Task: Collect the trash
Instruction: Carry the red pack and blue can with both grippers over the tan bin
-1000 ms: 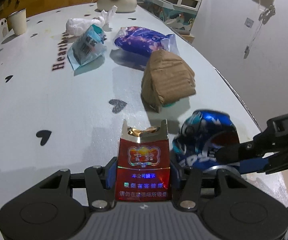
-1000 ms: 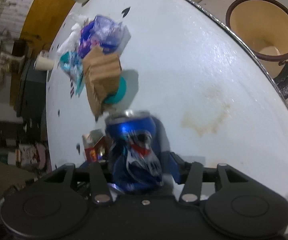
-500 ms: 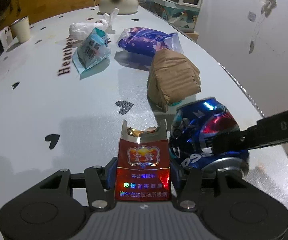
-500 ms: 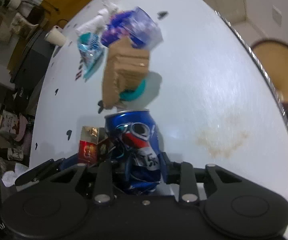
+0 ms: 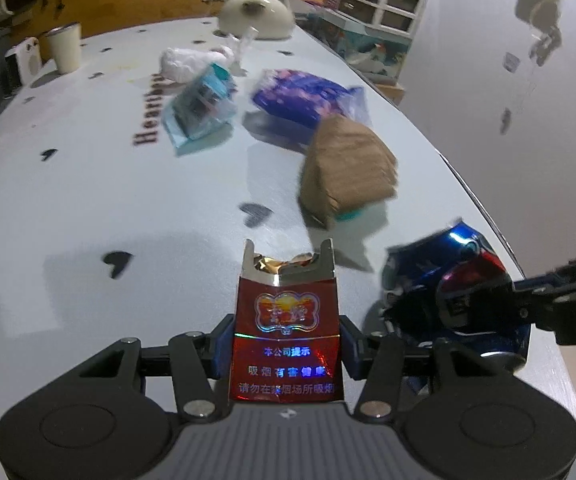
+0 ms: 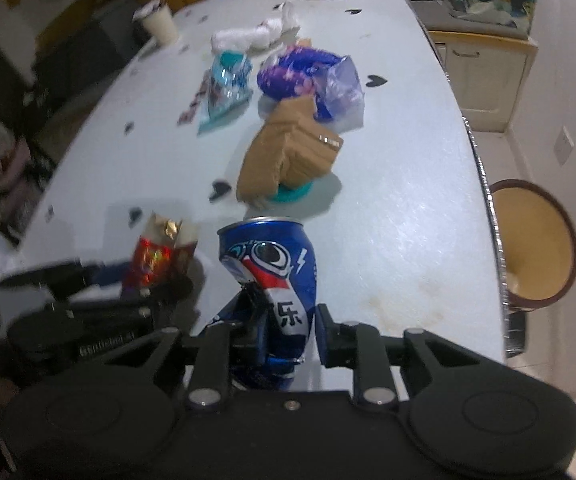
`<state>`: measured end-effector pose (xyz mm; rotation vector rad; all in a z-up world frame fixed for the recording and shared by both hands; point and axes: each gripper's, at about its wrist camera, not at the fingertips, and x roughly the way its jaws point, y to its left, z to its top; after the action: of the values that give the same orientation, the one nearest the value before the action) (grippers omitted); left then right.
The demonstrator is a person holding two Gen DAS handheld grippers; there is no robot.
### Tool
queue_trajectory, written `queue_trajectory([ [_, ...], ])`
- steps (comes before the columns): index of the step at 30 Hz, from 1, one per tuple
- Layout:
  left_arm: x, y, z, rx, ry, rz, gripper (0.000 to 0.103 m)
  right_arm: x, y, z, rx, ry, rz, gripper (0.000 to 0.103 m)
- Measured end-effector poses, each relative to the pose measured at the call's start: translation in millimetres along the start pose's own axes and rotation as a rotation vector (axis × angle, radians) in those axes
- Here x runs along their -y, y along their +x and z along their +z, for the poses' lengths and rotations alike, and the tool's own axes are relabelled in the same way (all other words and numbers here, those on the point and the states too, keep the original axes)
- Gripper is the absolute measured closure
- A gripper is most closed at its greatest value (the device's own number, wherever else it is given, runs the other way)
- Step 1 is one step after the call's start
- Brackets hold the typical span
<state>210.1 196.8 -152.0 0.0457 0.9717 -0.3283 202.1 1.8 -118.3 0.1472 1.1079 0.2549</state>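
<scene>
clamping a blurred blue can [image 6: 274, 280], right fingers [image 6: 330, 328] hide its base; left fingers [image 5: 350, 344] pinch red pack [image 5: 286, 328].

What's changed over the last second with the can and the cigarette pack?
The right hand-held gripper has just been closing on the blue can, crushing it at the waist, and has rolled upright and lifted it off the white table. The left hand-held gripper kept still, clamped on the red cigarette pack. The brown paper bundle, the purple bag and the teal wrapper lie as before.
</scene>
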Motion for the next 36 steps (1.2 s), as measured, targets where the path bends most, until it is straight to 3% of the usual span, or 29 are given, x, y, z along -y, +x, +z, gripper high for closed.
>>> queue_trajectory([
  [6, 8.0, 7.3, -9.5, -0.027, 0.011, -0.033, 0.051, -4.0, -5.8, -2.6, -0.004, -0.023, 0.072, 0.077],
  [14, 11.8, 13.1, -9.4, -0.029, 0.068, 0.023, 0.051, 19.7, 18.6, -5.6, -0.033, 0.202, 0.198, 0.073],
  [18, 12.8, 14.6, -7.5, -0.028, 0.092, 0.024, 0.050, 24.4, 28.0, -4.5, -0.027, 0.241, 0.243, 0.070],
  [27, 11.7, 16.2, -5.7, -0.029, 0.078, 0.021, 0.051, 25.4, 48.5, -0.3, -0.041, 0.273, 0.219, 0.070],
  [36, -3.2, -13.1, 7.1, 0.019, -0.037, 0.059, 0.051, 14.7, 15.7, 8.3, 0.042, 0.160, 0.141, 0.073],
])
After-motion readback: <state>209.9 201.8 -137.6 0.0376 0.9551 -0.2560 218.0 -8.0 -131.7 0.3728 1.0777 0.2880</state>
